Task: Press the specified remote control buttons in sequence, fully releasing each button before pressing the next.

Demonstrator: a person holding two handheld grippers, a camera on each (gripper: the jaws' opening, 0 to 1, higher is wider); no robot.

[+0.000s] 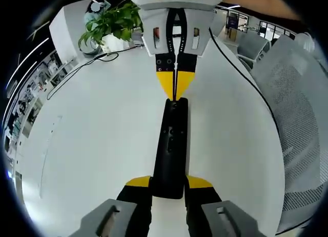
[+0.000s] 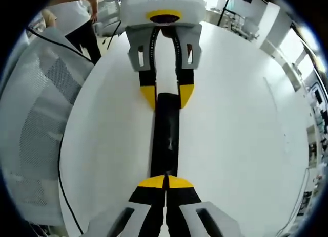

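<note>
- The left gripper [image 1: 169,183] clamps the near end of the black remote control [image 1: 173,147] between its yellow-tipped jaws, apparently to keep it from sliding under a press.
- The right gripper [image 2: 165,181] has its yellow tips brought together with no gap, forming one blunt point suited to pressing; they sit over the remote's other end [image 2: 166,137], though contact with a button cannot be told.
- Each gripper faces the other along the remote's length, so the right gripper [image 1: 175,82] appears across from the left one, and the left [image 2: 167,96] across from the right.
- The remote lies flat on the white table [image 1: 97,139], mid-surface.
- Farther off: a potted plant [image 1: 110,23], a black cable [image 1: 77,68], and a grey mesh chair [image 2: 36,124] beside the table.
</note>
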